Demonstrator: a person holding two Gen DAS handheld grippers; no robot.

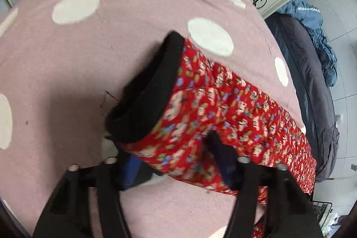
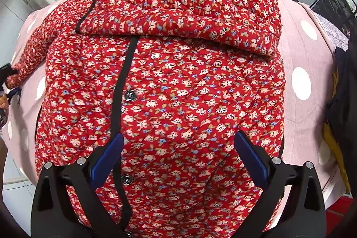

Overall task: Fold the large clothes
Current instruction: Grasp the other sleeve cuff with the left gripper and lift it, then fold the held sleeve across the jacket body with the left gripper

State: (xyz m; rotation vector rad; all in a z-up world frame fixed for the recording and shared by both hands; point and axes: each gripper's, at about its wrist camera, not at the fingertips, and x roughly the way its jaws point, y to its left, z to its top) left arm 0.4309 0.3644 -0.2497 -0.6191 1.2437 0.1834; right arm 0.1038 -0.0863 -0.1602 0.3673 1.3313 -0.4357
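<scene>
Red floral jacket (image 2: 178, 86) lies spread on the dotted pink cloth (image 1: 89, 55). Left gripper (image 1: 176, 157) pinches the sleeve (image 1: 223, 108) near its black cuff (image 1: 145, 93); right gripper (image 2: 178, 157) hangs open above the front. Thick quilting could slip out mid-fold.

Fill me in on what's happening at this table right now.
A person with a handheld gripper in each hand is folding a red floral quilted jacket spread on a pink polka-dot cloth. The left gripper has its fingers on either side of the sleeve near its black cuff; whether the pads are pressing it yet is unclear. The right gripper hangs open above the jacket's front, near the black button placket, holding nothing. One sleeve already lies folded across the chest.
</scene>
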